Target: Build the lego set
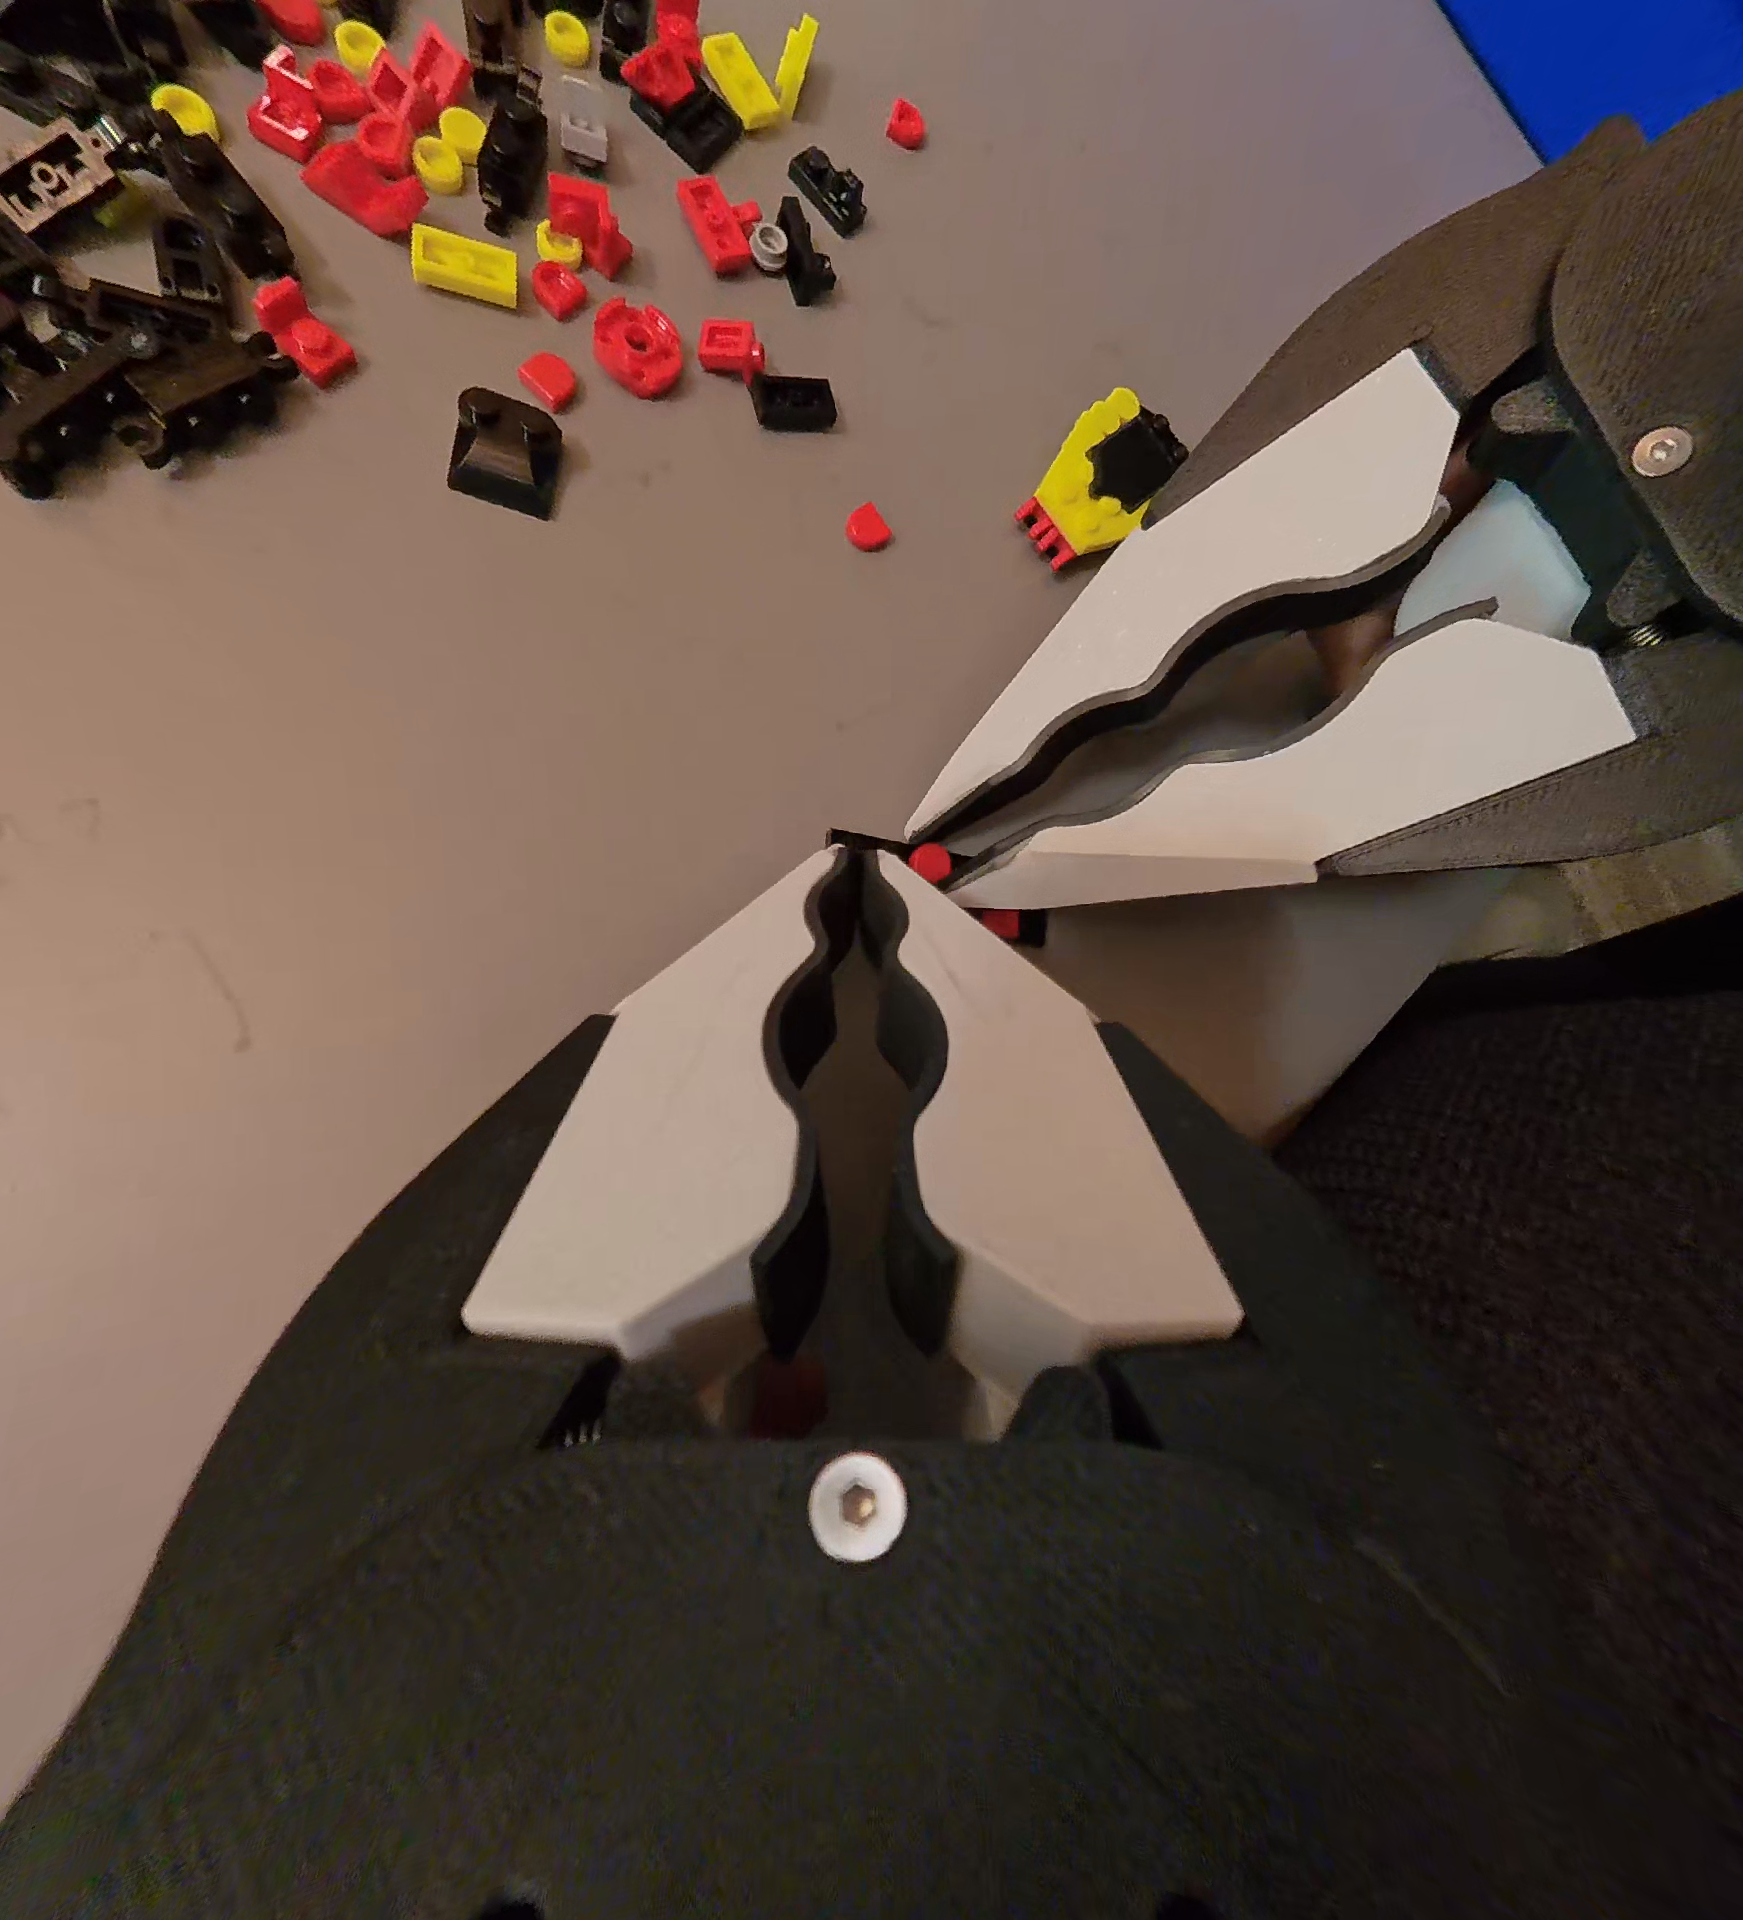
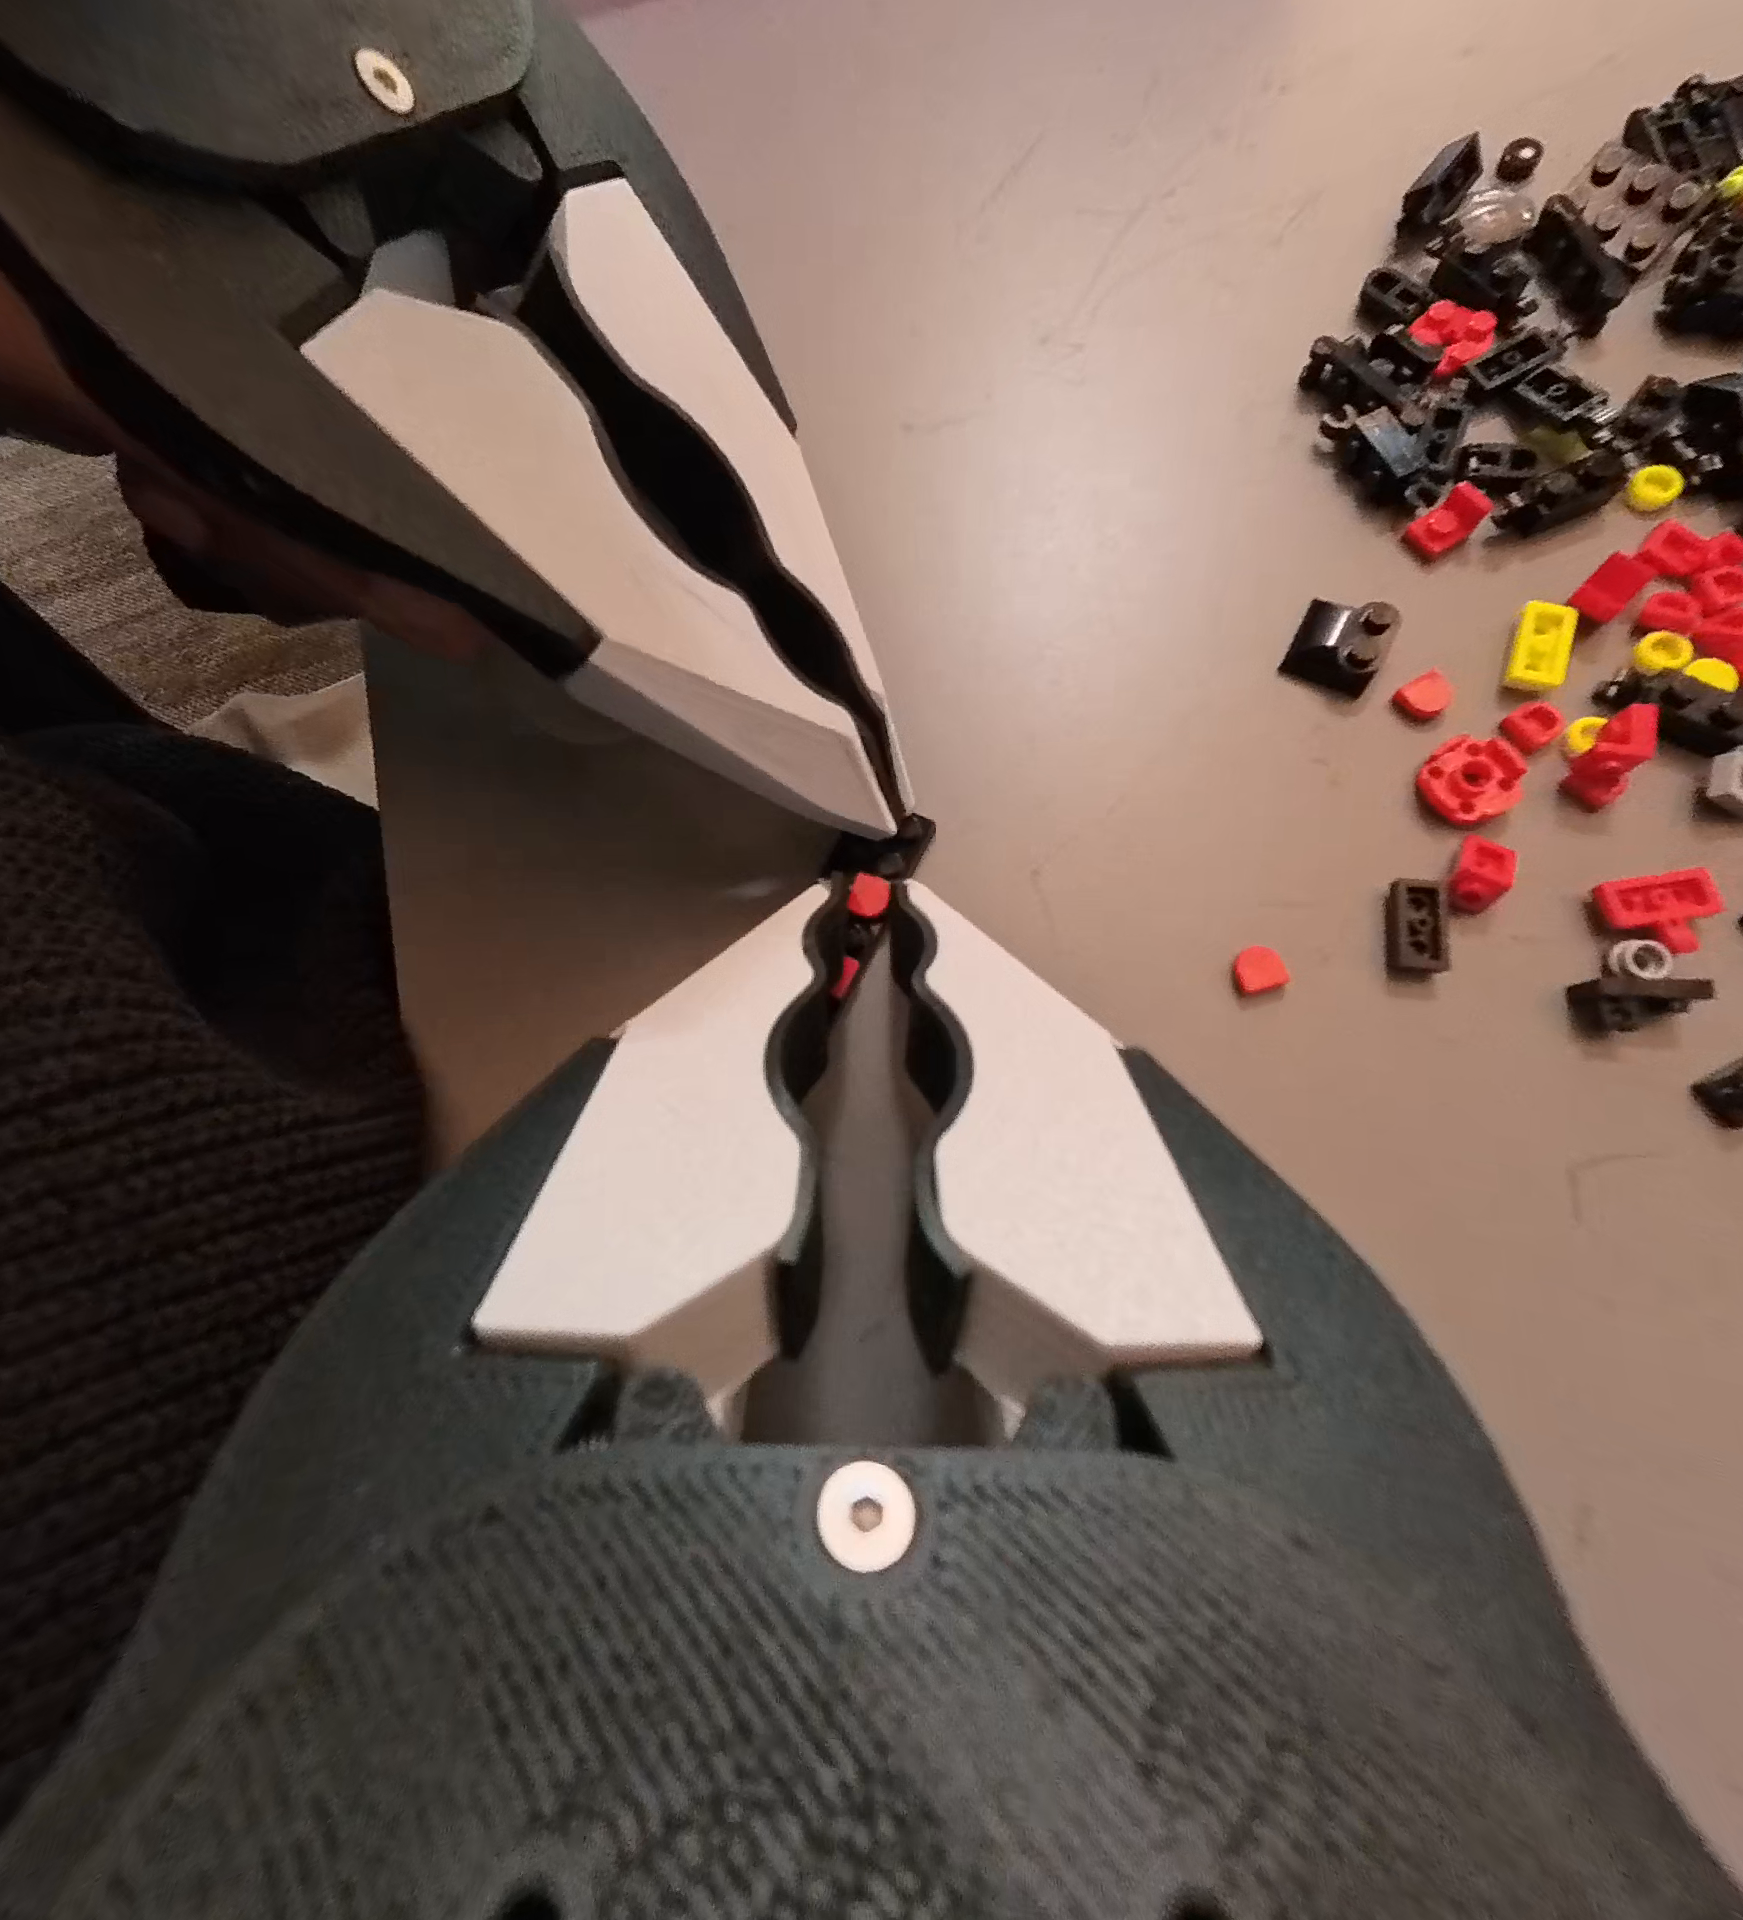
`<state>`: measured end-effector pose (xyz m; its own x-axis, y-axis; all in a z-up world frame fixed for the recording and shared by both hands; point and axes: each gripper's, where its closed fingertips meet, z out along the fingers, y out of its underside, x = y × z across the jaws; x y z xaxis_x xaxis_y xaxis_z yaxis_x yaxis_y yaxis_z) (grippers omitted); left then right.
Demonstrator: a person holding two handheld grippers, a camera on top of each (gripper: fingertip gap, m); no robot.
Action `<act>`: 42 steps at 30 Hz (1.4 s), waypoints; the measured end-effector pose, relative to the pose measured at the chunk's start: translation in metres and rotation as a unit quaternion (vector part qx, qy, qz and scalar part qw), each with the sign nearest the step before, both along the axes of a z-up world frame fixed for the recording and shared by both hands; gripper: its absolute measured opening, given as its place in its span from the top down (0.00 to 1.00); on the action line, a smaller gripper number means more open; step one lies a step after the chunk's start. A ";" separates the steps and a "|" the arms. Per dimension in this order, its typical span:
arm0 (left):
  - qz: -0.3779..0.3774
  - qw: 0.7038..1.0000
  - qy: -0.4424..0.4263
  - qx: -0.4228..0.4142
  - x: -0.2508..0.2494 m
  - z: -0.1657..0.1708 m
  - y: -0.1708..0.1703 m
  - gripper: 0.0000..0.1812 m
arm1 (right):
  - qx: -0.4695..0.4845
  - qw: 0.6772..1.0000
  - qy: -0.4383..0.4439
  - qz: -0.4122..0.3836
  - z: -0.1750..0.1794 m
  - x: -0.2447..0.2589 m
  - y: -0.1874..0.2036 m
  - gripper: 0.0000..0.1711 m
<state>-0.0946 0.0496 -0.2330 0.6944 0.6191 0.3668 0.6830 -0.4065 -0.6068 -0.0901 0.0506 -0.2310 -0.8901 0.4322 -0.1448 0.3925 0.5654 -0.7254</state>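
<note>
Red small piece [image 2: 868,896] pinched at the right gripper [image 2: 862,902] tips; left gripper [image 1: 859,854] clamps a black piece [image 1: 851,840], tips touching above the table [image 1: 327,831]. Step judged: mating the two. Next: aligned press. Loose bricks [image 1: 493,208] lie apart.

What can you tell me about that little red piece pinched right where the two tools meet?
The red piece is a tiny, smooth plastic brick with a rounded edge. It sits pinched at the fingertips of the right hand-held gripper, held above the grey table. It meets a small black piece clamped by the left hand-held gripper. Its underside is hidden.
</note>
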 end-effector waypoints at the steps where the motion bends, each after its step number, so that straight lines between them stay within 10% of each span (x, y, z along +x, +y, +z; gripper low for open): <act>1: -0.001 1.000 0.003 -0.006 0.000 0.000 0.000 0.99 | 0.000 1.000 0.003 -0.001 0.000 0.000 0.000 0.96; 19: 0.000 0.999 -0.027 0.020 0.004 0.003 -0.002 0.99 | 0.019 0.998 0.049 0.022 0.002 0.003 0.001 0.97; 31: -0.167 0.982 0.089 -0.025 0.009 0.011 -0.005 1.00 | -0.005 0.997 0.033 0.072 0.001 0.008 0.002 0.97; 34: -0.212 0.973 0.079 -0.052 0.022 0.001 -0.005 0.87 | -0.006 0.996 0.033 0.080 0.001 0.010 0.001 0.97; 37: -0.189 0.977 0.079 -0.055 0.021 0.001 -0.001 0.71 | -0.009 0.997 0.026 0.069 0.001 0.010 0.001 0.97; 42: -0.073 0.992 0.100 -0.026 0.007 0.011 0.004 0.76 | -0.005 0.999 0.025 0.030 0.001 0.003 0.003 0.97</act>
